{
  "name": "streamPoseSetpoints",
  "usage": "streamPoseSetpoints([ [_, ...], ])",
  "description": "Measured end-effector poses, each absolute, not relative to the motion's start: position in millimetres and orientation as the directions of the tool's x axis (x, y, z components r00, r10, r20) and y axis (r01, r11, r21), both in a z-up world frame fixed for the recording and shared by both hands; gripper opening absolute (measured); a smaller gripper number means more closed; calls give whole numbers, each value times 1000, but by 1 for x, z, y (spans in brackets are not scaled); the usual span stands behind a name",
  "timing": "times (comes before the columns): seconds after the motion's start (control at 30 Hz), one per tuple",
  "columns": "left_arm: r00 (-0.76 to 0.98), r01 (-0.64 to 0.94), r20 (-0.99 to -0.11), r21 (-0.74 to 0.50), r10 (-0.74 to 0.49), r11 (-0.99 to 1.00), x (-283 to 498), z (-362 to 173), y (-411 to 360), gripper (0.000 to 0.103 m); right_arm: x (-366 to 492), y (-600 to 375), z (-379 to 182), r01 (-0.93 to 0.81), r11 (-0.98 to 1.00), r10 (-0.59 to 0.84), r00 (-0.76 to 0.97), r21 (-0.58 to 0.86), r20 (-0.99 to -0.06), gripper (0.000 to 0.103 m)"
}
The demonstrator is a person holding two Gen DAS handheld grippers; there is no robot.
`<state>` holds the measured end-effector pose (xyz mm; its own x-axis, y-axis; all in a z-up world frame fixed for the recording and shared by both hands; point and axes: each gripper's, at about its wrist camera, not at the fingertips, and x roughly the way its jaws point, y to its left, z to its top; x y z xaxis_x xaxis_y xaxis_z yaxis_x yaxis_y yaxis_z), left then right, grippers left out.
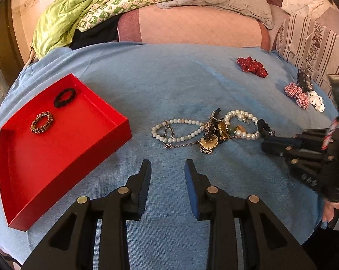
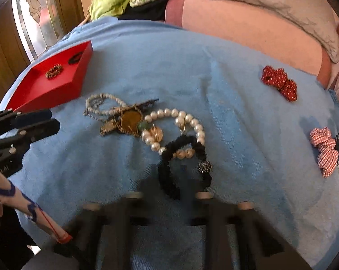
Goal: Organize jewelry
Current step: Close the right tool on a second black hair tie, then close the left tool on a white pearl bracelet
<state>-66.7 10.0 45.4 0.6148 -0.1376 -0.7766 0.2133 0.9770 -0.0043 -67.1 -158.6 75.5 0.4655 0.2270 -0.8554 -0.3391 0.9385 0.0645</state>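
Right tool [image 1: 267,145] is clamped on the near end of the black scrunchie [image 2: 183,164]. Red tray [image 1: 63,139] lies far left; left tool [image 1: 168,189] narrow, empty, nearer it.

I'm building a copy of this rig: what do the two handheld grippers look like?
Both are black plastic: the left gripper has two angular fingers with blue ribbed pads and round silver pivot pins. The right gripper matches, with pale lettering on its body and a red-and-white cord above it.
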Motion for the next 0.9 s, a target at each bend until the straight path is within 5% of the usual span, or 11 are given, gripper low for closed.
streamPoseSetpoints([
  [0.43, 590, 174, -783, -114, -196, 978, -21, 53, 21, 29, -83, -219, 117, -214, 940, 342, 589, 267, -732, 10],
  [0.9, 519, 344, -851, 127, -76, 930, 26, 22, -38, 29, -81, -216, 115, -238, 927, 375, 575, 290, -727, 10],
])
